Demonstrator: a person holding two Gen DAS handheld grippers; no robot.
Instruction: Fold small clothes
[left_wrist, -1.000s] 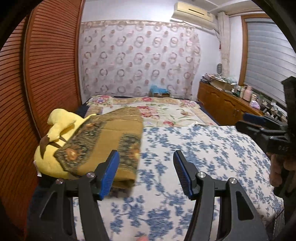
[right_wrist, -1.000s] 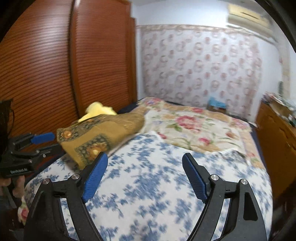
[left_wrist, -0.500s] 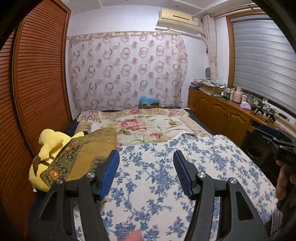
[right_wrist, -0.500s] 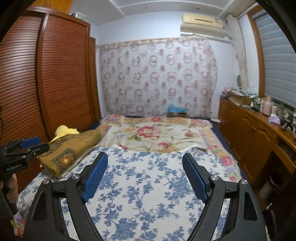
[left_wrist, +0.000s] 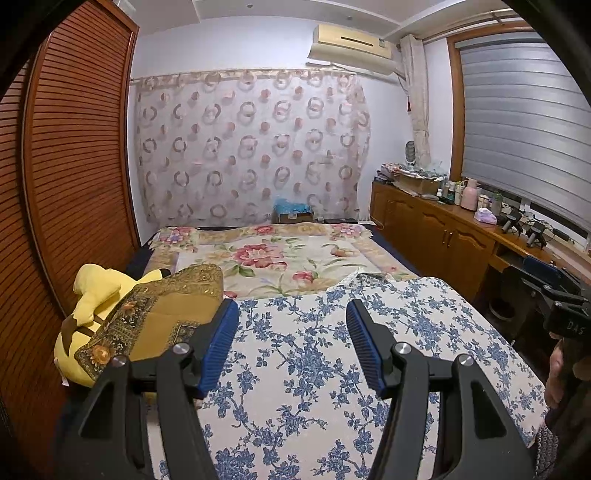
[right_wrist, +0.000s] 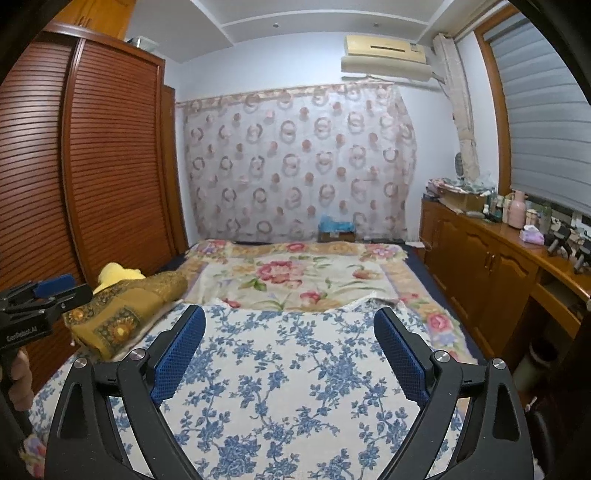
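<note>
A folded mustard-yellow cloth with dark patterned borders (left_wrist: 159, 314) lies at the bed's left edge, resting against a yellow plush toy (left_wrist: 98, 291). It also shows in the right wrist view (right_wrist: 125, 314). My left gripper (left_wrist: 290, 321) is open and empty, raised above the blue-flowered sheet (left_wrist: 325, 354), right of the folded cloth. My right gripper (right_wrist: 290, 332) is open and empty, held above the same sheet (right_wrist: 280, 376). Each gripper shows at the edge of the other's view: the right one (left_wrist: 554, 291) and the left one (right_wrist: 44, 295).
A louvred wooden wardrobe (left_wrist: 70, 177) stands along the bed's left side. A wooden cabinet (left_wrist: 432, 229) with bottles and clutter runs along the right under a shuttered window. A rose-patterned blanket (left_wrist: 288, 258) covers the far half of the bed. A curtain (left_wrist: 251, 147) hangs behind.
Both grippers have drawn back and up from the folded cloth, so more of the room shows. The cloth stays at the bed's left edge. Both jaws stay open.
</note>
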